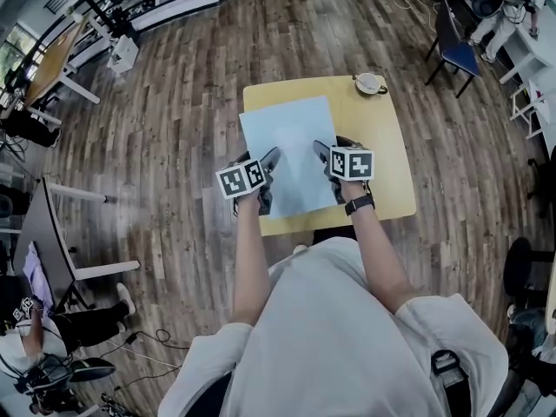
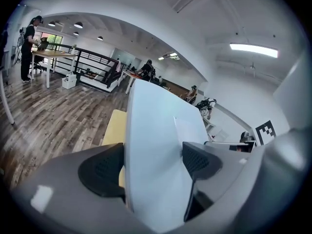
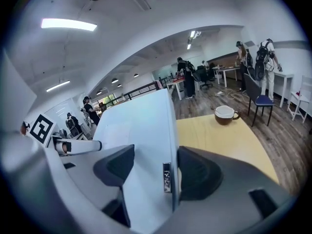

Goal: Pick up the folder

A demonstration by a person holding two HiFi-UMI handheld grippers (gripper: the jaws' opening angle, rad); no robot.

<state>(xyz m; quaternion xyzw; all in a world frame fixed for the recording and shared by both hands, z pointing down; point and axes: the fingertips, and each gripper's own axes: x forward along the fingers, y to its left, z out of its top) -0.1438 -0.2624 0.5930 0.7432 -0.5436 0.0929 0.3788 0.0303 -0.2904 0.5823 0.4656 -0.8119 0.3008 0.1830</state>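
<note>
1. Head view.
   - The pale blue folder (image 1: 291, 150) lies over the near half of the table (image 1: 387, 137), and its near edge reaches past the table's near edge.
   - The left gripper (image 1: 265, 170) has the folder's near-left side and the right gripper (image 1: 328, 162) its near-right side.
   - Judgement: the grasp is made on both sides. Whether the folder is fully off the table cannot be read from this view.
   - Container: a cup (image 1: 370, 83) sits at the table's far right corner, well apart from the folder.

2. Left gripper view.
   - The jaws are closed narrow on the folder (image 2: 156, 145), one pad on each face.
   - A strip of table (image 2: 113, 128) shows beside the folder's underside.
   - Judgement: the folder appears raised off the table at this side, so the lift looks begun. What remains is carrying it clear.

3. Right gripper view.
   - The jaws are likewise clamped on the folder (image 3: 141, 126), near a small metal clip (image 3: 166, 177) on its edge.
   - The table top shows beyond the folder, bare up to the cup.
   - Containers: the cup (image 3: 225, 114) is brown with a white top; I cannot tell whether that is a lid or its contents. The folder is shut, so its contents are not visible.
</note>
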